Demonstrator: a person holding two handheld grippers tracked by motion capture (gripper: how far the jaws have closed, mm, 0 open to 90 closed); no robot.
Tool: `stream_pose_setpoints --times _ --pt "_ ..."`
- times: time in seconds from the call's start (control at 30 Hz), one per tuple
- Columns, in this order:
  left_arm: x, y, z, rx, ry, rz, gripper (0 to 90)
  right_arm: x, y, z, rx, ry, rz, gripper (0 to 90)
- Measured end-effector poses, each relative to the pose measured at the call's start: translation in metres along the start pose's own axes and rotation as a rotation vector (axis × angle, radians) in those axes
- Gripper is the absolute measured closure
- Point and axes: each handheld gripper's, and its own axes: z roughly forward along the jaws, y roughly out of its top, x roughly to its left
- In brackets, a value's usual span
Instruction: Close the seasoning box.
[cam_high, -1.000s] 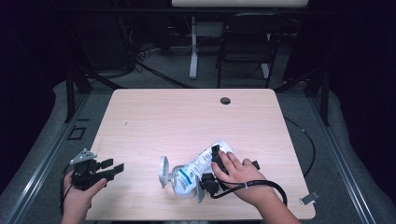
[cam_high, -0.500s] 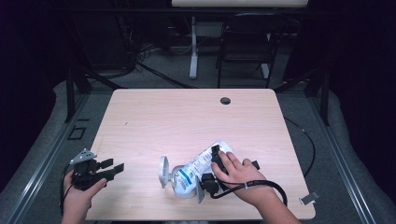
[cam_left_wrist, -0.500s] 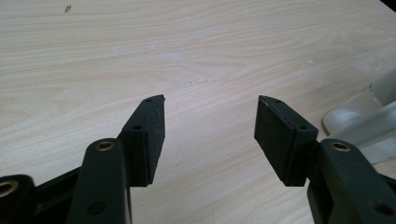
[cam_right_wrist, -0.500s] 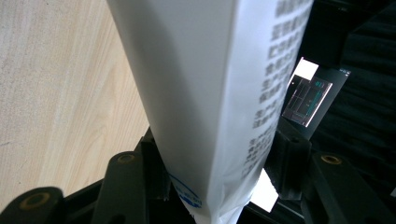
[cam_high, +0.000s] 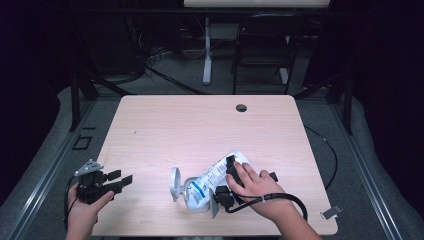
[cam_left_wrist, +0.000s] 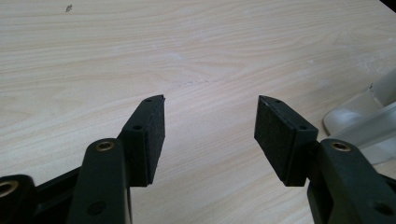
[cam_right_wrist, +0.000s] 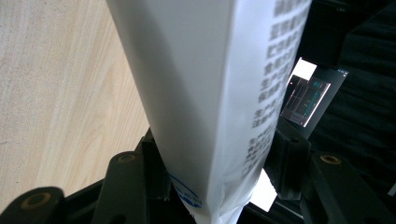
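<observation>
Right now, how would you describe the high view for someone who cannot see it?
On a wooden table, the right gripper clamps a white pouch lying flat near the front edge. The left gripper rests open at the front left corner.

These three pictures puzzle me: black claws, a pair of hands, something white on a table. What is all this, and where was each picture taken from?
There is no robot here. A person sits at a wooden table and holds a hand tool in each hand, each ending in two black tongs.

The wide picture comes from a camera fixed above, looking down. The other two come from small cameras riding on the tools, looking along their tongs.

On the table lies a white tube with blue print; its flip cap stands open at the left end.

The right tongs are closed around the tube's body; in their own picture the tube stands between both black pads.

The left tongs rest near the table's left edge, open with nothing between them; their picture shows bare wood between the pads.
</observation>
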Motion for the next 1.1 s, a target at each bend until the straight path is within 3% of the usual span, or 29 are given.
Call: stream_pose_setpoints --times 1.1 --pt "0.0002 0.0006 -0.0014 0.002 0.001 0.001 43.7 -0.0005 0.0005 -0.0011 0.005 -0.004 -0.009 53.4"
